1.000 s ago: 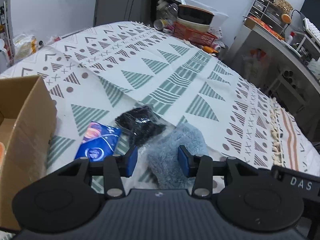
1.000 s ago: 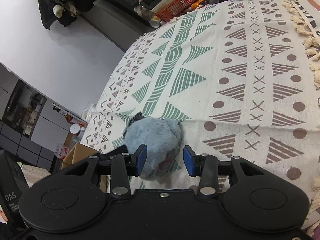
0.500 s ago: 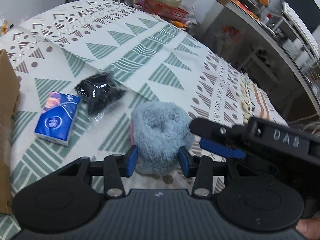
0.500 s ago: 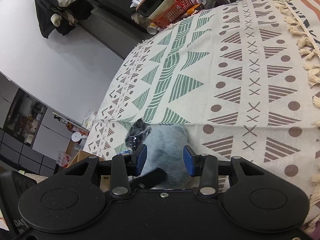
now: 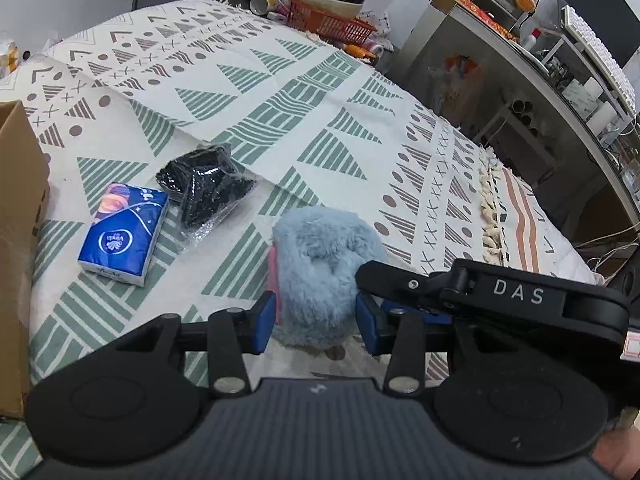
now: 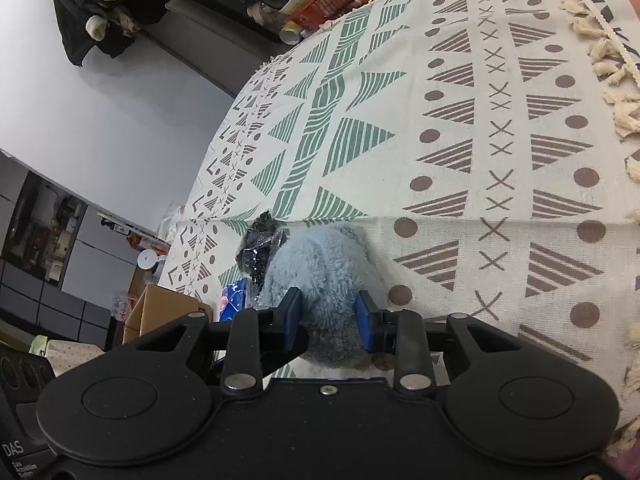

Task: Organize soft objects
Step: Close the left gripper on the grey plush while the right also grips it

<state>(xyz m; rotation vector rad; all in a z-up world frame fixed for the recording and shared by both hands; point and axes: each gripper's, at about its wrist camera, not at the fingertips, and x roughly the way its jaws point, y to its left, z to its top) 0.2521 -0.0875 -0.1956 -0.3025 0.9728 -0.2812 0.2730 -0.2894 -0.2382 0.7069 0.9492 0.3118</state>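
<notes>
Blue fluffy toy (image 5: 324, 268) pinched by right tongs (image 6: 329, 318); left tongs (image 5: 316, 322) spread; "DAS" legible.

Two matte black grippers are seen: the left gripper (image 5: 314, 322) and right gripper (image 6: 329, 318), each with blue-padded jaws, silver screws on the linkage arms and round moulded discs. White "DAS" lettering is printed on the housing.

Two wrist fisheyes, close over the bed
Left view faces along its fingers toward far clutter; right view comes in from the right, rolled. Both share the blue fluffy item (image 5: 320, 264) (image 6: 320, 268) and patterned blanket (image 5: 280, 92) (image 6: 440, 120).
</notes>
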